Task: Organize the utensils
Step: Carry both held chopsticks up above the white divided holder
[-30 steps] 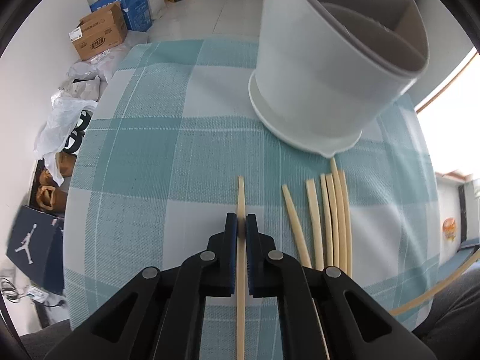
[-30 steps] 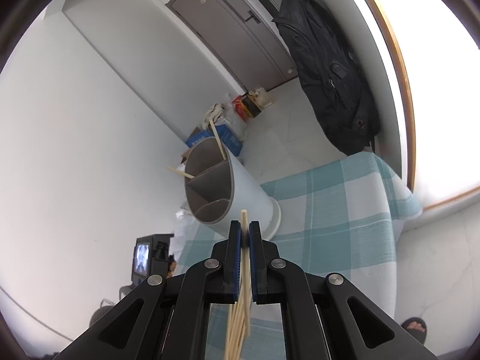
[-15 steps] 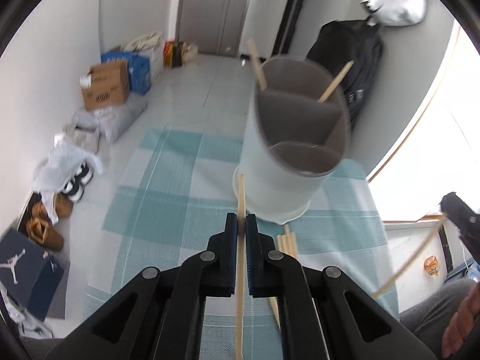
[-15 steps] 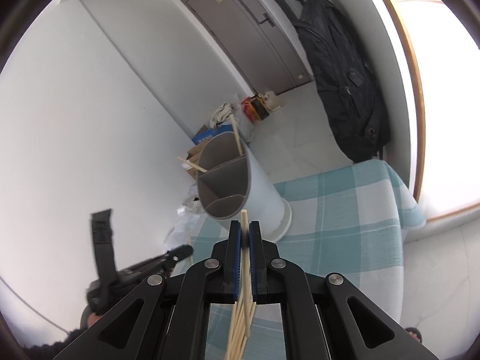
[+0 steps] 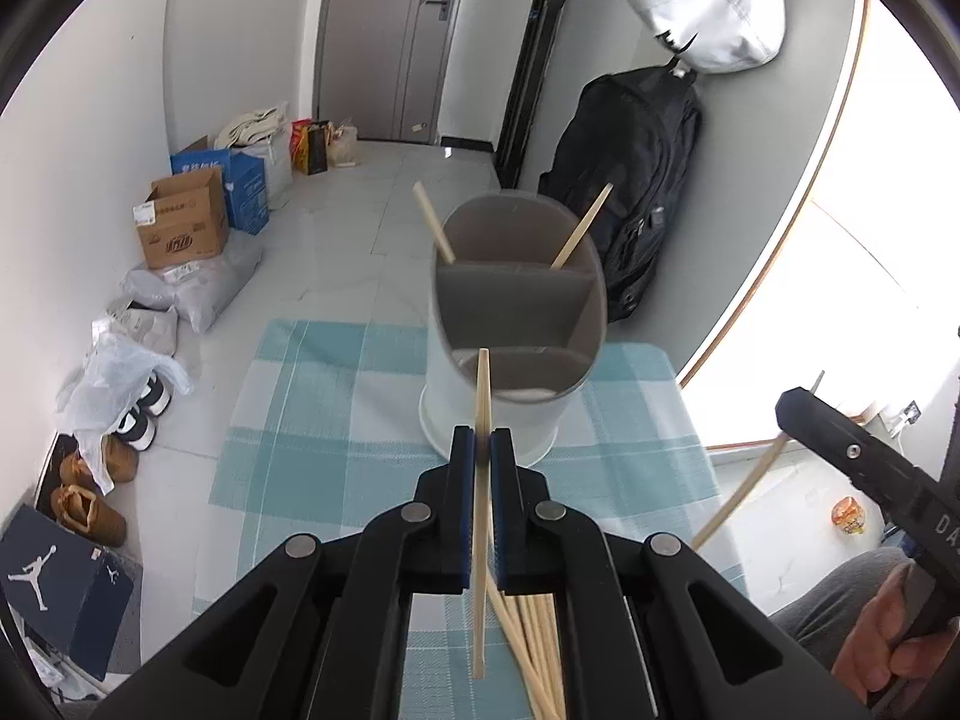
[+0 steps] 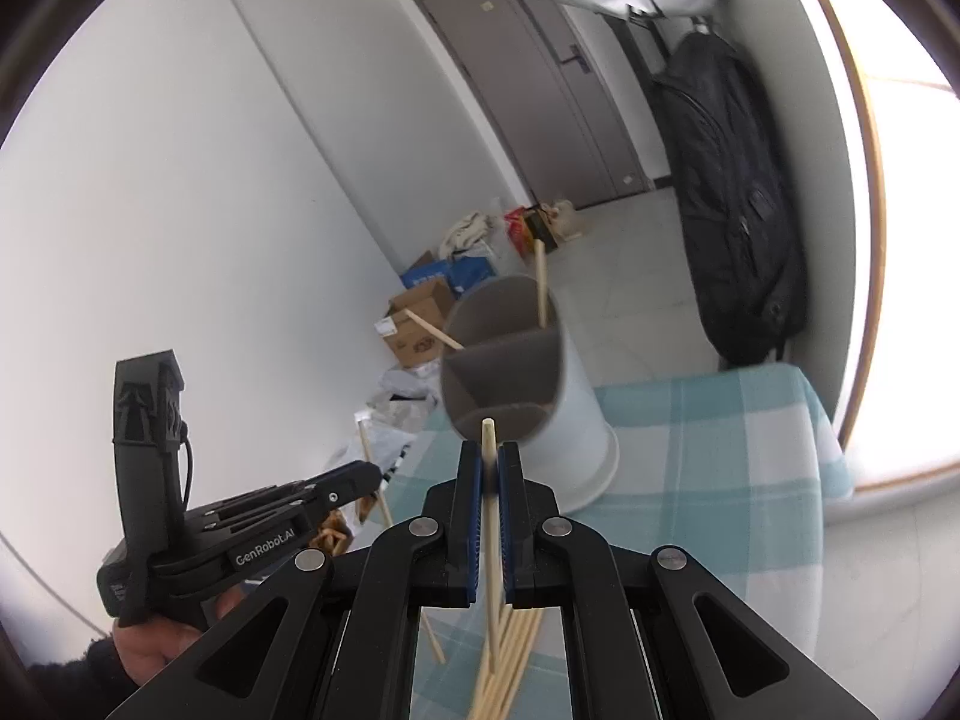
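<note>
A white utensil holder (image 5: 516,324) with grey divided compartments stands on the checked tablecloth (image 5: 312,420); two chopsticks lean in its far compartment. My left gripper (image 5: 482,441) is shut on one chopstick (image 5: 482,396), its tip over the holder's near compartment. My right gripper (image 6: 490,456) is shut on another chopstick (image 6: 489,438), held in front of the holder (image 6: 522,384). Several loose chopsticks (image 5: 534,648) lie on the cloth below the grippers. The left gripper (image 6: 366,474) shows at the left of the right wrist view, the right gripper (image 5: 786,408) at the right of the left wrist view.
The small table's edges drop to a tiled floor. Cardboard boxes (image 5: 180,228), bags and shoes (image 5: 90,486) line the left wall. A black backpack (image 5: 636,180) hangs by the window behind the holder. A hand (image 5: 882,636) holds the right gripper's handle.
My left gripper has lifted its chopstick off the cloth and tipped up, so the holder's open top now shows. The right gripper drifted with its chopstick; the left gripper came into its view.
</note>
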Demonstrator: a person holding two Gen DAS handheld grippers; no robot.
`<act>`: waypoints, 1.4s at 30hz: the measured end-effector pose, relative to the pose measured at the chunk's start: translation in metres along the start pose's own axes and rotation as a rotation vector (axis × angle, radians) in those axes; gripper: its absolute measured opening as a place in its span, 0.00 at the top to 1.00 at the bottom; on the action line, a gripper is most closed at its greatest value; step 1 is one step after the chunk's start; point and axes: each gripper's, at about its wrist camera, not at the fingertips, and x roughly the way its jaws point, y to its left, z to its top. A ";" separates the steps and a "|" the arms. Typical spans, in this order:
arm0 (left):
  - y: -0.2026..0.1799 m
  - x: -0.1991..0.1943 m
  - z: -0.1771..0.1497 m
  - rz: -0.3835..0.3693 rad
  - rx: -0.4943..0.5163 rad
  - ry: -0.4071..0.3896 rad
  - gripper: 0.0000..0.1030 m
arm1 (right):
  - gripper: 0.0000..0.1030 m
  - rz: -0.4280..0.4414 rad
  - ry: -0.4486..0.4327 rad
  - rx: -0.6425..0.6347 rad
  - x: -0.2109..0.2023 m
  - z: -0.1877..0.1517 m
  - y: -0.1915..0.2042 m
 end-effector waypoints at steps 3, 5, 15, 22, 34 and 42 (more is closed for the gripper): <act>-0.007 -0.011 0.011 -0.005 0.027 -0.021 0.99 | 0.96 0.006 -0.017 -0.017 -0.002 0.012 0.007; -0.008 -0.017 0.018 -0.016 0.028 -0.031 0.99 | 0.96 0.012 -0.027 -0.019 -0.004 0.021 0.010; -0.011 -0.041 0.070 -0.035 0.015 -0.076 0.99 | 0.96 0.029 -0.084 -0.032 -0.013 0.082 0.026; -0.009 -0.045 0.100 -0.059 -0.002 -0.102 0.99 | 0.96 0.032 -0.112 -0.044 -0.006 0.124 0.032; 0.000 -0.023 0.151 -0.066 -0.015 -0.138 0.99 | 0.96 -0.002 -0.127 -0.048 0.029 0.174 0.019; 0.004 0.002 0.168 -0.057 -0.054 -0.166 0.99 | 0.96 -0.031 -0.147 -0.068 0.055 0.193 0.011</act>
